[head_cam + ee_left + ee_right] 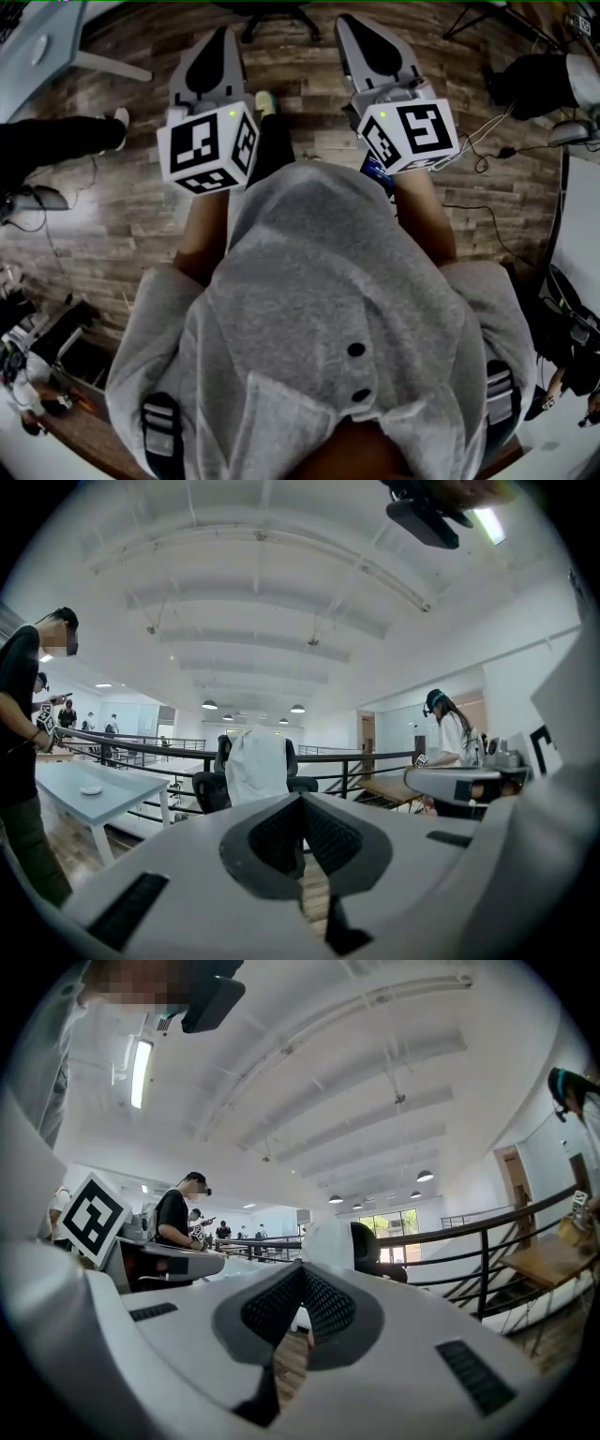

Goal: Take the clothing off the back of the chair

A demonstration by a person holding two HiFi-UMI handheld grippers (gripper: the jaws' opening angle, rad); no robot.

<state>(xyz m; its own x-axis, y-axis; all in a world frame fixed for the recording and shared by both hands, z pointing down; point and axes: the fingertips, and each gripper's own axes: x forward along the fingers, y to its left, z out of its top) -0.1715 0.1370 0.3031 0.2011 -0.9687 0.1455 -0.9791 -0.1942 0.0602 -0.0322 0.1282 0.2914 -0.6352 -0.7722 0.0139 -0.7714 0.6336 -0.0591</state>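
Logged left gripper [221, 39] and right gripper [349, 26] held forward side by side above the wood floor [309, 103], each with jaws pressed fully together and nothing between them. Located the white clothing [256, 766] draped over the top edge of the back of a dark office chair [208, 789], hanging down the backrest. Noted the chair in front of a black railing [375, 757] and to the right of a pale table [103, 794]. Seen in both gripper views well apart from either gripper, so no contact yet. Judged as the approach step, removal not begun. Next move likely calls for closing the distance, spreading the jaws and pinching the fabric near the top edge of the backrest. Then lifting up and clear rather than dragging sideways, to avoid snagging the fabric or rolling the chair.
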